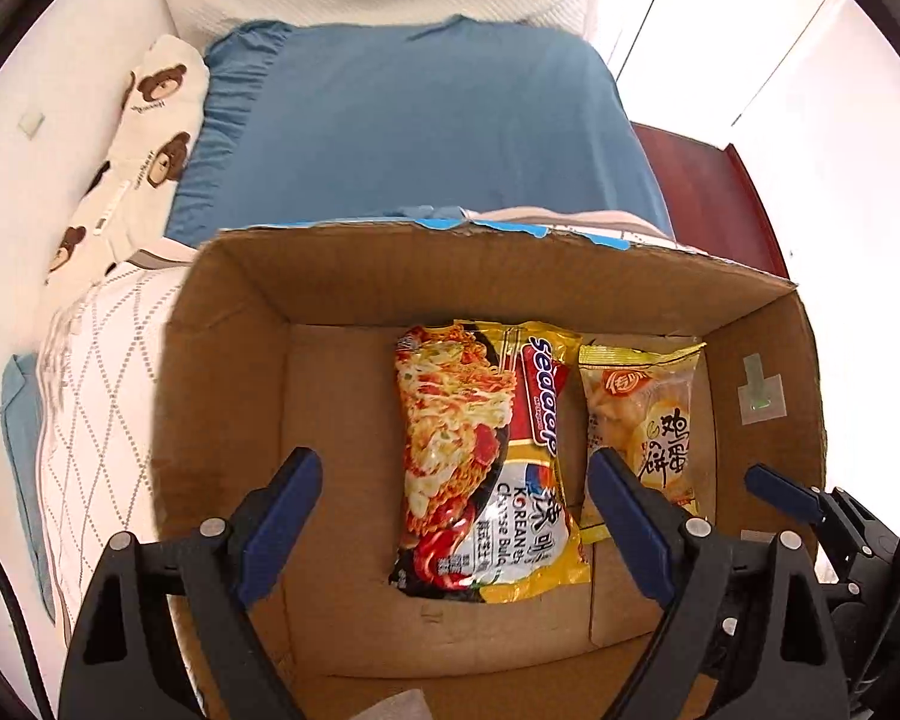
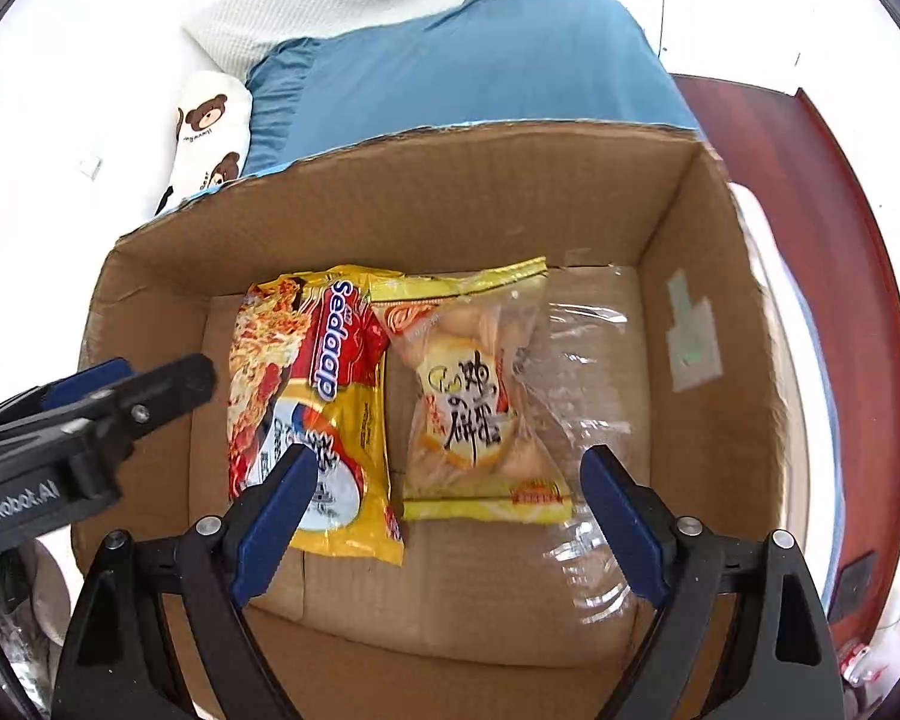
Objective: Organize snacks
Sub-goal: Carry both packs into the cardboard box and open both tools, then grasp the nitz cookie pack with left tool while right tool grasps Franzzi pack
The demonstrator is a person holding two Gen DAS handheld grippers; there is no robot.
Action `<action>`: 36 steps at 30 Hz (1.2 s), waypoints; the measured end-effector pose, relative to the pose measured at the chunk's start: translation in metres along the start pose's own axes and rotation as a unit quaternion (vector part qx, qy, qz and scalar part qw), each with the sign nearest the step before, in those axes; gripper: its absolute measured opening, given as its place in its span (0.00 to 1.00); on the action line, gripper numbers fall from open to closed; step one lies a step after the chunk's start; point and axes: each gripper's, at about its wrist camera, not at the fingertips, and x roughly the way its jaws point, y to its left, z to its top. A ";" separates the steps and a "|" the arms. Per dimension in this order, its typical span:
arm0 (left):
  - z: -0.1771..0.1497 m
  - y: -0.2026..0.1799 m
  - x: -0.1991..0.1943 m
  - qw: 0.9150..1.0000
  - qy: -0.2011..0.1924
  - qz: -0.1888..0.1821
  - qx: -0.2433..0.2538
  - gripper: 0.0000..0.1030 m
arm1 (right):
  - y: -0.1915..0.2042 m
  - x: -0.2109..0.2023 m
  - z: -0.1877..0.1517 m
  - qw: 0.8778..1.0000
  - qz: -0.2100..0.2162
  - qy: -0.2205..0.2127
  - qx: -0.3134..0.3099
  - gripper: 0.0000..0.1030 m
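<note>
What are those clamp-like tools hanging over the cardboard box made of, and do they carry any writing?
Each is a black plastic frame with silver rivets, ending in two flat blue finger pads. The left gripper and right gripper look alike. Seen from the right wrist camera, the left one's black body bears white lettering, "GenRobot.AI". No cables, hands or sleeves show clearly.

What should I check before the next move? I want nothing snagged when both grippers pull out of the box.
1. Left gripper jaws open, nothing held: ok.
2. Right gripper jaws open, nothing held: ok.
3. Noodle packet lying flat on the cardboard box floor: ok.
4. Egg biscuit bag lying flat beside the noodle packet: ok.
5. Pads clear of both packets: cannot tell.
6. More snacks waiting outside the box: cannot tell.
</note>
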 end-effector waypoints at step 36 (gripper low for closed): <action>-0.253 0.073 -0.055 0.996 -0.003 0.071 -0.053 0.88 | -0.004 -0.052 -0.209 0.997 0.052 0.021 0.048 0.89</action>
